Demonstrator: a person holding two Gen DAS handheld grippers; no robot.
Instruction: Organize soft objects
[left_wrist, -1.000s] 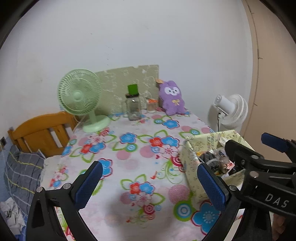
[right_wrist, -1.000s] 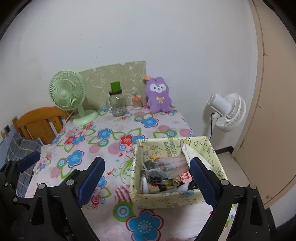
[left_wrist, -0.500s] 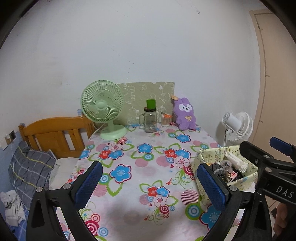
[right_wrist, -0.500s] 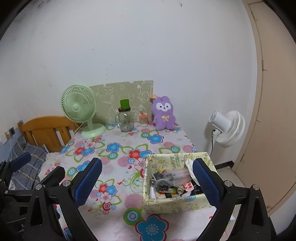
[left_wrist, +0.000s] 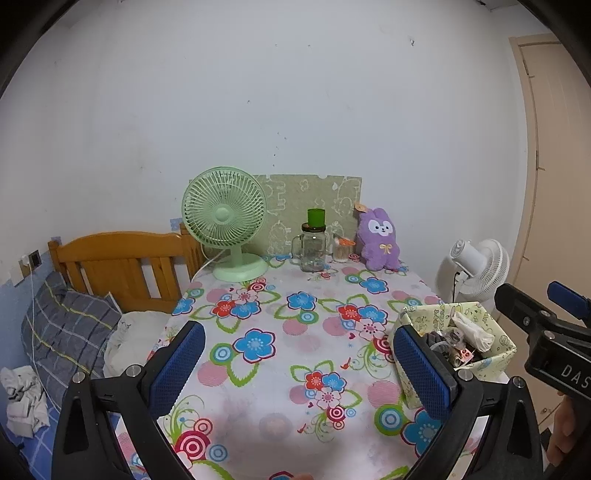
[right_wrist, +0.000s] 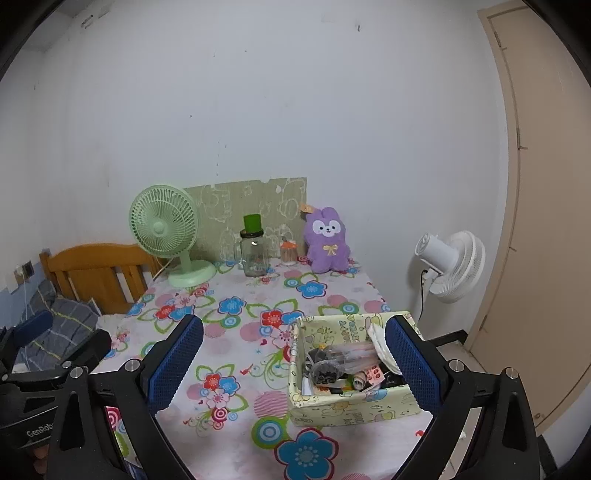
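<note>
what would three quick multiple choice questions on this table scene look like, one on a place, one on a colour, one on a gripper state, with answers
1. Where does the purple plush bunny sit?
A. inside the patterned box
B. at the far end of the table, by the wall
C. on the bed

2. What colour is the desk fan on the table?
A. light green
B. red
C. black

3. How does the right gripper stand?
A. shut on the bunny
B. shut on the jar
C. open, holding nothing

Answers:
1 B: the bunny sits upright at the table's far edge, right of the glass jar, well away from the patterned box.
2 A: its grille, stem and base are all pale green.
3 C: its blue pads stand wide apart with only the table and box seen between them.
</note>
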